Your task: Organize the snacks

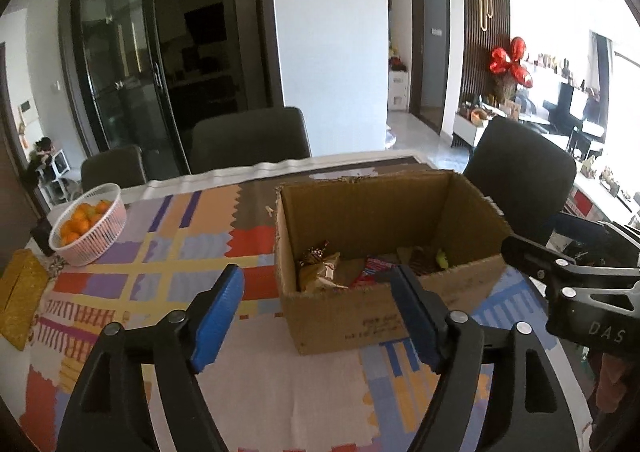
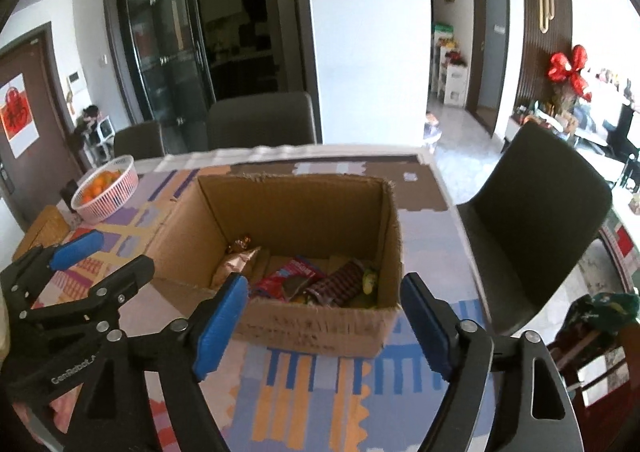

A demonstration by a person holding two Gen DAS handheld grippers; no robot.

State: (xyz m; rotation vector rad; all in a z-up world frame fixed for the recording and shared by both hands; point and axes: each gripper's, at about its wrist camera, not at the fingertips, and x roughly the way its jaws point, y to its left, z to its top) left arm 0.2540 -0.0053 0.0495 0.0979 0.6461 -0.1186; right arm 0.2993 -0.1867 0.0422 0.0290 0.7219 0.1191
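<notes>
An open cardboard box (image 1: 340, 316) stands on the patterned tablecloth and shows in the right wrist view too (image 2: 320, 328). Several snack packets lie inside: a gold packet (image 1: 320, 272), a red packet (image 2: 288, 278), a dark striped packet (image 2: 340, 286). My left gripper (image 1: 316, 316) is open and empty, just in front of the box's near wall. My right gripper (image 2: 324, 324) is open and empty, in front of the box. The right gripper also shows at the right edge of the left wrist view (image 1: 568, 284); the left one shows at the left of the right wrist view (image 2: 80, 276).
A white basket of oranges (image 1: 90, 228) sits at the table's far left, with a gold tissue box (image 1: 18, 296) nearer. Dark chairs stand behind the table (image 1: 248, 139) and at its right side (image 2: 536, 219). The tablecloth (image 1: 280, 392) lies below my grippers.
</notes>
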